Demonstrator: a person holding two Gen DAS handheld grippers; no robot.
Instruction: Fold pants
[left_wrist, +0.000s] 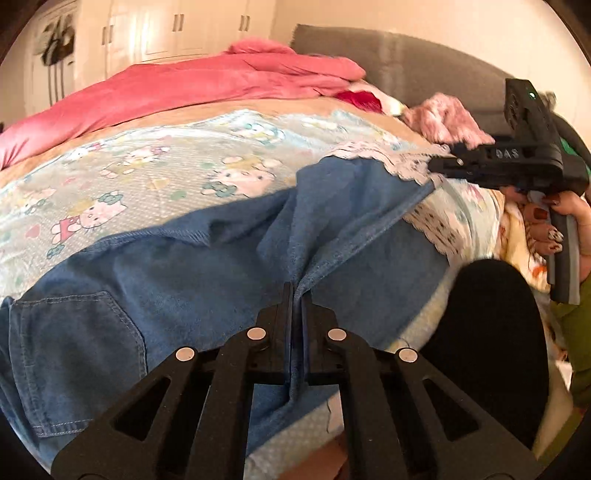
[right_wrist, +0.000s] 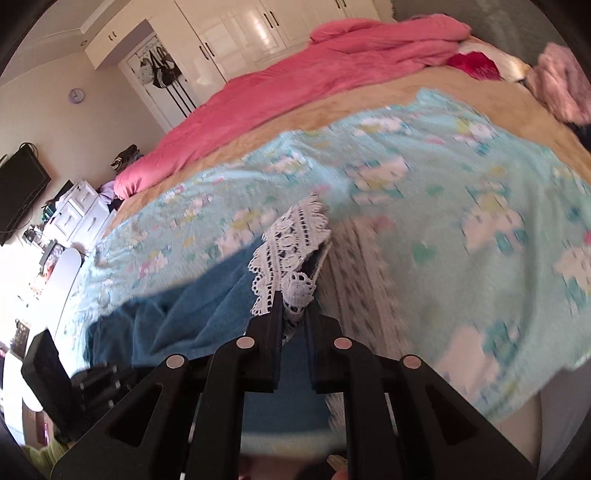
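Observation:
Blue denim pants (left_wrist: 177, 266) with white lace hems lie on a cartoon-print blanket (left_wrist: 140, 166) on a bed. My left gripper (left_wrist: 295, 295) is shut on a ridge of the denim near the pants' middle. A back pocket (left_wrist: 77, 350) shows at the lower left. My right gripper (right_wrist: 293, 306) is shut on the lace hem (right_wrist: 291, 243) of a pant leg, held off the blanket. In the left wrist view the right gripper (left_wrist: 439, 164) sits at the far right, at the lace hem (left_wrist: 376, 158). The pants also show in the right wrist view (right_wrist: 192, 314).
A pink duvet (left_wrist: 207, 85) lies bunched across the far side of the bed, under a grey headboard (left_wrist: 424, 62). Pink fluffy fabric (left_wrist: 447, 118) lies near the pillows. White wardrobes (right_wrist: 236, 33), a dresser (right_wrist: 77, 214) and a television (right_wrist: 18, 192) stand beyond the bed.

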